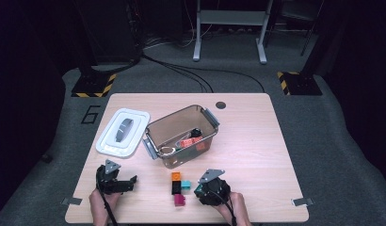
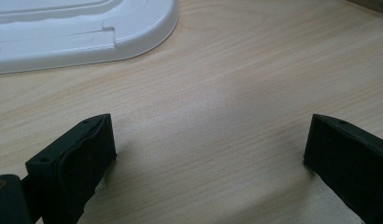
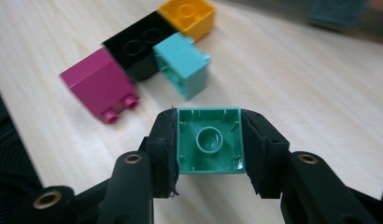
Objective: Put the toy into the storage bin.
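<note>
My right gripper (image 3: 209, 149) is shut on a green brick (image 3: 209, 141), whose hollow underside faces the camera, just above the wooden table (image 1: 247, 141). In the high view this gripper (image 1: 199, 190) is near the front edge, right of a cluster of bricks. The cluster holds an orange brick (image 3: 188, 16), a black brick (image 3: 138, 46), a light-blue brick (image 3: 182, 65) and a magenta brick (image 3: 98, 84) lying tipped on its side. My left gripper (image 2: 210, 140) is open over bare wood with nothing between its jaws. From above, it (image 1: 130, 182) sits at the front left.
A translucent brown bin (image 1: 159, 123) with several items inside stands mid-table behind the bricks. Its white lid (image 1: 108, 141) lies to the left, and a corner of that lid (image 2: 77, 28) shows beyond my left jaws. A dark round hole (image 1: 221, 105) marks the table's back edge.
</note>
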